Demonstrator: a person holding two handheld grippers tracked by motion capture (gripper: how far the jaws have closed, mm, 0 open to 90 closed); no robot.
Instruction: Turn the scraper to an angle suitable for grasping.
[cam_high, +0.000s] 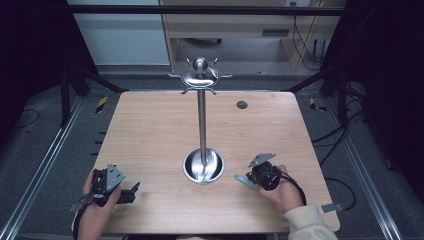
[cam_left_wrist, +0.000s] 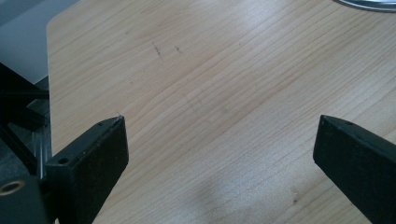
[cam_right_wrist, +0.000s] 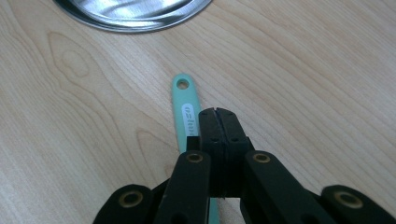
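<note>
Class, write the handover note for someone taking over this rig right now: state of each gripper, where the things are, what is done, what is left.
Left gripper: jaws wide open, nothing between them, over bare table near its left front corner.
Right gripper: jaws shut; whether they pinch the teal handle beneath them or just sit above it is unclear.
Teal handle: lies just right of the steel stand's round base, hanging hole pointing toward it.
Steel stand: upright at table centre, its top hooks all bare.
Done: nothing hung yet.
Left: probably lift the handle and hang it by its hole on a hook.

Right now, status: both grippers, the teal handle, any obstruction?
Left gripper open over bare wooden table. Right gripper shut over flat teal plastic handle with hanging hole; grip unclear. Steel hook stand ahead, apart.
</note>
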